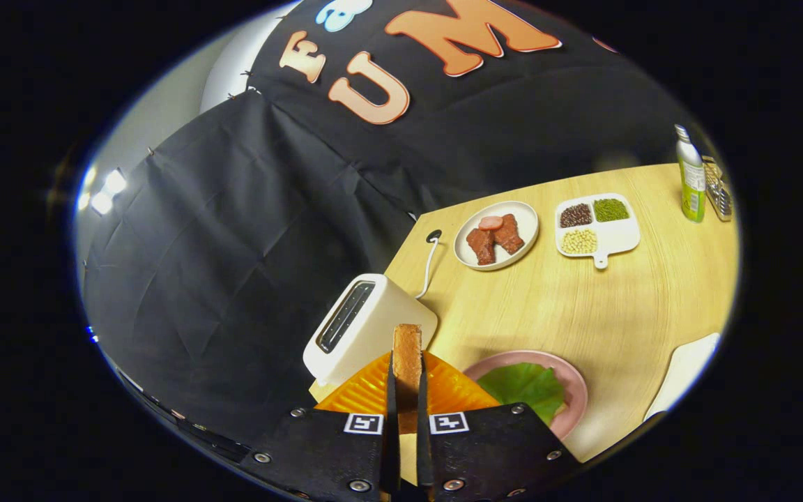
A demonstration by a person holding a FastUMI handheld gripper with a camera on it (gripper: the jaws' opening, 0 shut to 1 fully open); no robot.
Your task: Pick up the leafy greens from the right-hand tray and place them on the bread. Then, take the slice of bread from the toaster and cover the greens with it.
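My gripper [406,390] is shut on a slice of toasted bread [407,355], held upright on edge between both fingers and lifted clear of the white toaster [366,324] just beyond and to the left. The toaster's slot shows dark. To the right of the fingers a pink plate [572,380] carries the green leaf [523,387], which covers the bread under it; a bit of bread edge peeks out at the leaf's right side.
An orange ribbed mat [366,394] lies under the fingers. Farther on the wooden table [617,307] stand a white plate of meat pieces [495,233], a divided tray of beans [597,226], a green bottle [691,178] and a white tray edge [687,366].
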